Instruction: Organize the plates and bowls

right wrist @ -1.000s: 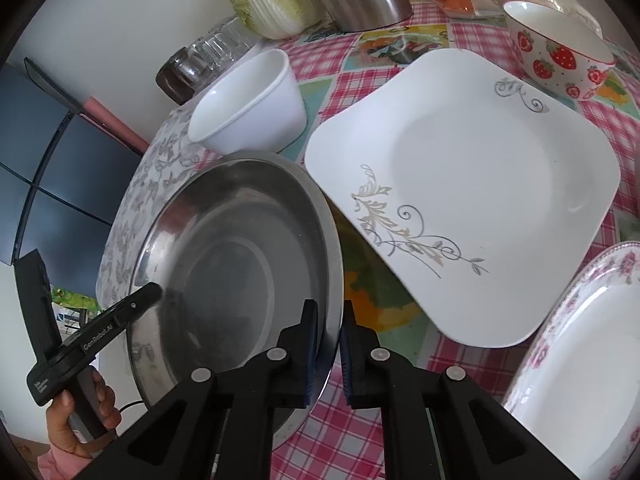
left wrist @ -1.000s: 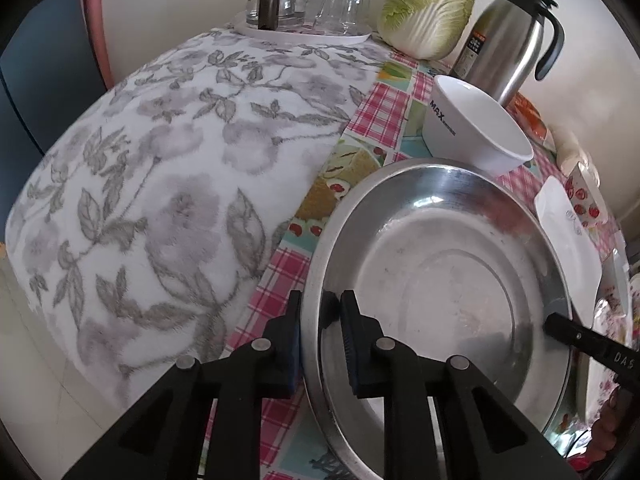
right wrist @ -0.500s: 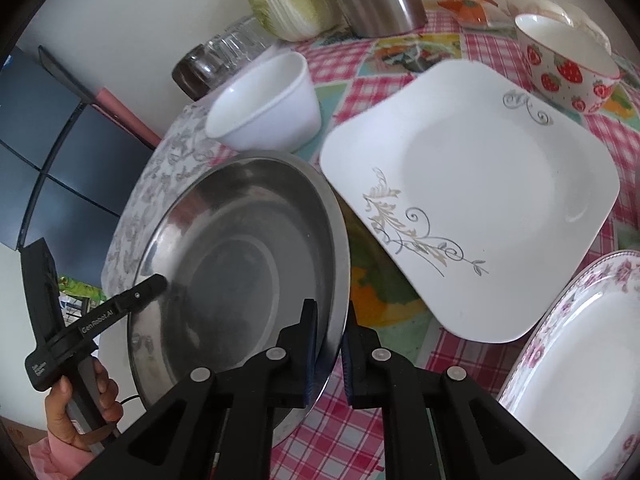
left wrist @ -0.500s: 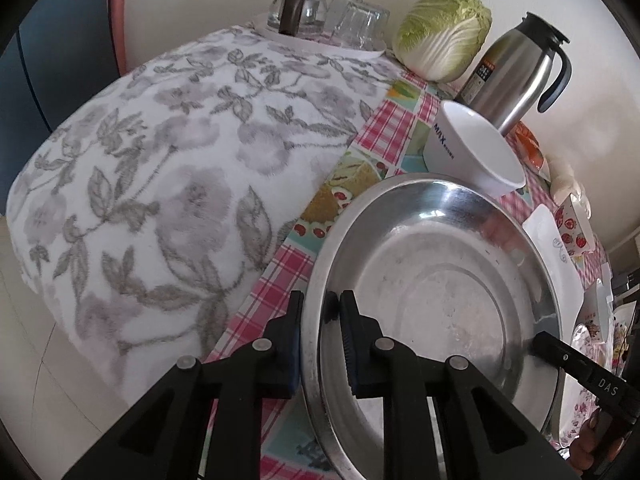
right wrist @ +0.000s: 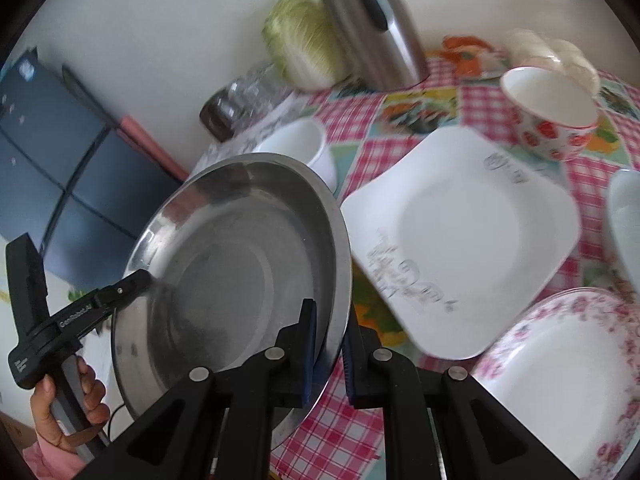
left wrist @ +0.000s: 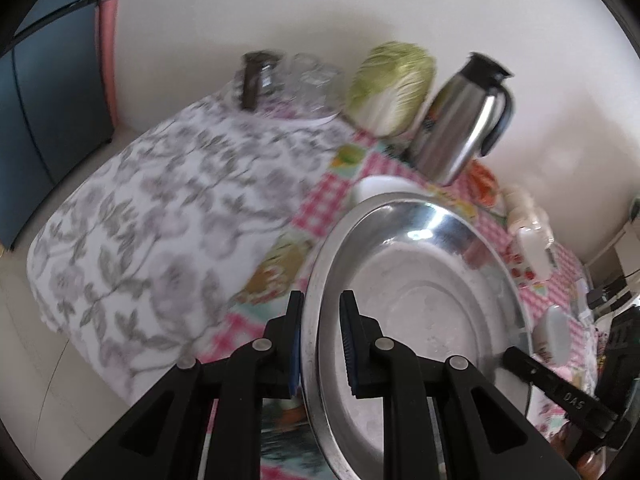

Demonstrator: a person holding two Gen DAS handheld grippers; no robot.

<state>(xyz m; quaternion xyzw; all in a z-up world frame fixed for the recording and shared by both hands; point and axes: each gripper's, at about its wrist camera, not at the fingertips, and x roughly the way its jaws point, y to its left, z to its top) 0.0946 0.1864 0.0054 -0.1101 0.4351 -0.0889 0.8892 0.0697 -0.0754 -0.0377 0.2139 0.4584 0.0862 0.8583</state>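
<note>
- The steel plate [right wrist: 224, 264] is empty and tilted above the checked worktop [right wrist: 472, 92], with the left tongs [left wrist: 320, 340] and right tongs [right wrist: 330, 344] each clenched on opposite parts of its rim.
- On the worktop: one white bowl [right wrist: 304, 148], one strawberry bowl [right wrist: 548, 116], one square white plate [right wrist: 460, 240] and one pink-flowered plate [right wrist: 560, 372], all empty.
- One steel jug [left wrist: 464, 128] stands beside one cabbage [left wrist: 390, 88].
- The lettering on the tongs is too blurred to read.
</note>
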